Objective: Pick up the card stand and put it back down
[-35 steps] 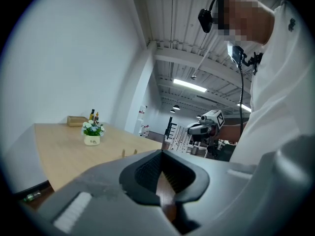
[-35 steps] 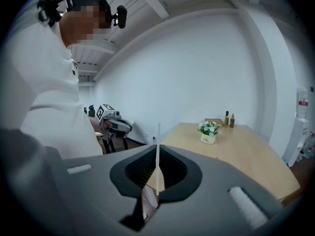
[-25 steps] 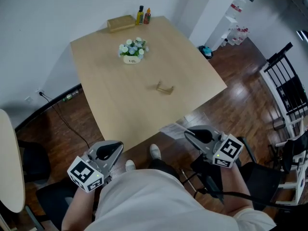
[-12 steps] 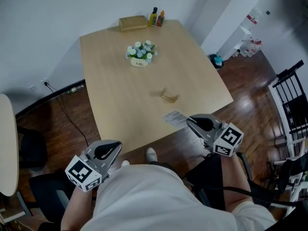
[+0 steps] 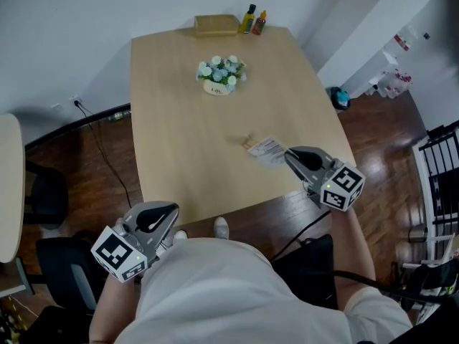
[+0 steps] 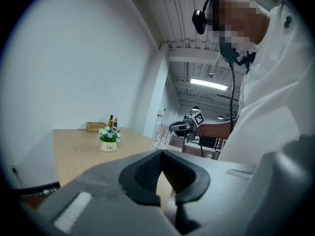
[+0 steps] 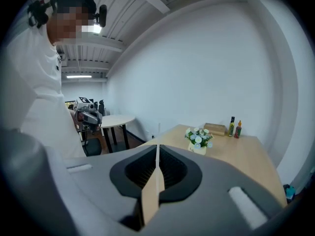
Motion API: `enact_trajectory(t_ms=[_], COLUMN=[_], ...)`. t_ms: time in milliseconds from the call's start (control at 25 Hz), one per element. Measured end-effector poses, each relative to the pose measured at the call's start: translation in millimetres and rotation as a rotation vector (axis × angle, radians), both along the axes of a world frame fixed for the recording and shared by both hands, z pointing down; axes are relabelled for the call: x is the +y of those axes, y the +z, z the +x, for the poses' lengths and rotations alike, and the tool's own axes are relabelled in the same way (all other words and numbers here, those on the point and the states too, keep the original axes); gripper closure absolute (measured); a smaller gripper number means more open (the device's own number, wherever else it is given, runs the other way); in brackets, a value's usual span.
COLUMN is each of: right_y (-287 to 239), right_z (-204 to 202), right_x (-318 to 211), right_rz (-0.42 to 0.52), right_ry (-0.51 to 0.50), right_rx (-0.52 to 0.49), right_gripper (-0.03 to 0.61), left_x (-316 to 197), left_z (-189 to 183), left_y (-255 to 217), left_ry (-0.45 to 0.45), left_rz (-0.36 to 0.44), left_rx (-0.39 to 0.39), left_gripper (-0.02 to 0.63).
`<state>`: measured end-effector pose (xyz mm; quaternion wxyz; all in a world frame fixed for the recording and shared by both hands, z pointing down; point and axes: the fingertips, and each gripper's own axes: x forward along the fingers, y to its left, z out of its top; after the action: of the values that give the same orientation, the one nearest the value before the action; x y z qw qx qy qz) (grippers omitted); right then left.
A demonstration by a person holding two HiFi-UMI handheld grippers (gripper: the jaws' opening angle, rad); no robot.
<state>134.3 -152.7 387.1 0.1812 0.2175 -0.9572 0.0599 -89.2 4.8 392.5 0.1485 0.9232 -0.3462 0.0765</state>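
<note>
The small wooden card stand (image 5: 247,142) sits on the light wooden table (image 5: 179,142), right of its middle. My right gripper (image 5: 288,156) hovers over the table's near right part, shut on a white printed card (image 5: 268,151) whose far edge almost reaches the stand. In the right gripper view the card (image 7: 157,146) stands edge-on between the pads of that gripper (image 7: 157,154). My left gripper (image 5: 172,211) hangs off the table's near edge, beside the person's body. It (image 6: 161,154) looks shut, with nothing in it.
A white pot of flowers (image 5: 221,75) stands at the table's far middle. A wooden box (image 5: 216,24) and two small bottles (image 5: 253,20) line the far edge. A round table (image 5: 7,185) and a dark chair (image 5: 44,199) are at the left, a black rack (image 5: 445,156) at the right.
My right gripper has carried the card from off the table's near edge forward over the table, up to the stand. The left gripper has shifted only a little.
</note>
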Motion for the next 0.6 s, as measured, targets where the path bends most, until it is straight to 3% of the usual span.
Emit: enact_trajectory(t_ms=[600], right_y=[66.8], right_z=[14.7], right_x=[-88.4], right_rz=[-0.069], right_ry=[-0.027], right_rx=[0.025], right_gripper=[0.558], left_x=[-23.5], left_z=[17.0], left_y=[6.2], left_ry=[-0.112], left_rz=[-0.042], left_rx=[-0.039], left_gripper=[0.612])
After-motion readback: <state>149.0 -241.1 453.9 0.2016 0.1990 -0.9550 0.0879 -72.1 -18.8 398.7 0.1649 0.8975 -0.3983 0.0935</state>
